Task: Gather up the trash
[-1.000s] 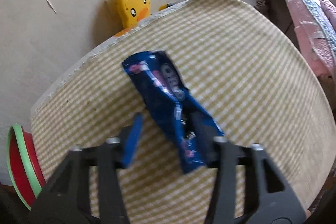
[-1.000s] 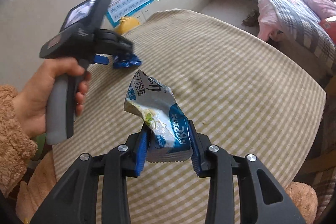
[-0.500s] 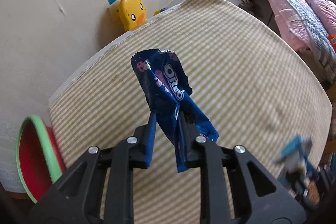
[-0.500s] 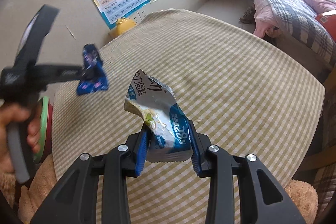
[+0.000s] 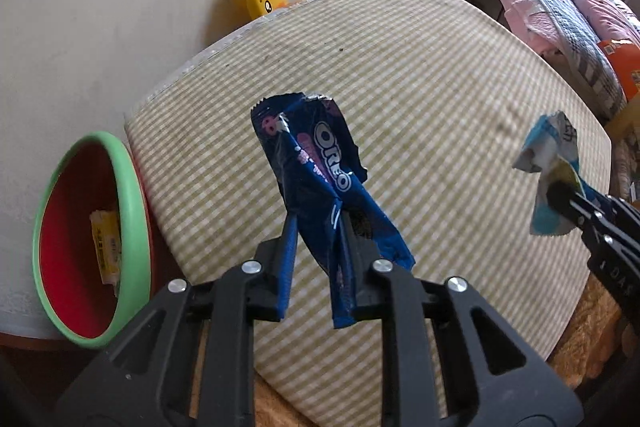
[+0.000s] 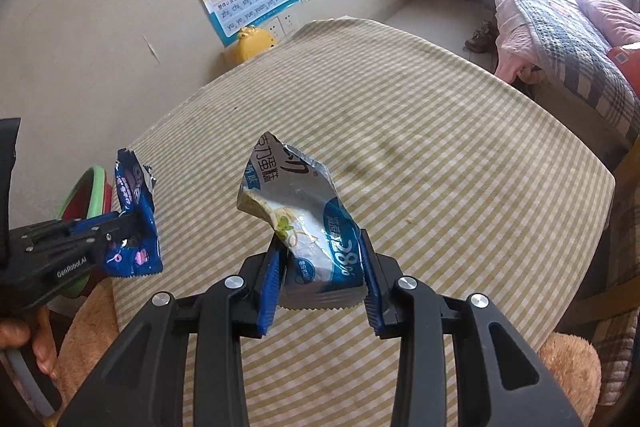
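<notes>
Blue wrapper: your left gripper (image 5: 316, 227) has the Oreo wrapper (image 5: 320, 167) pinched between both fingers, lifted clear of the checked tablecloth (image 5: 440, 75).
White wrapper: your right gripper (image 6: 320, 259) squeezes the white-and-blue cake wrapper (image 6: 304, 219) near its crimped bottom edge, also off the table.
Bin: the red bin with the green rim (image 5: 132, 211) sits below the table's left edge, near your left gripper; 1 yellowish scrap (image 5: 106, 251) already lies inside.
Step, as I read it: both pieces are in hand, so dropping them in the bin looks like what's left.
Risk 1: the Oreo wrapper is gripped low with most of its length flopping above the fingers; a quick swing could flick it loose short of the bin.
Risk 2: the bin mouth looks tilted and narrow from here, so a release from high up could let light foil drift past the rim.
Risk 3: 2 grippers heading for 1 opening could bump; send the left in first.
</notes>
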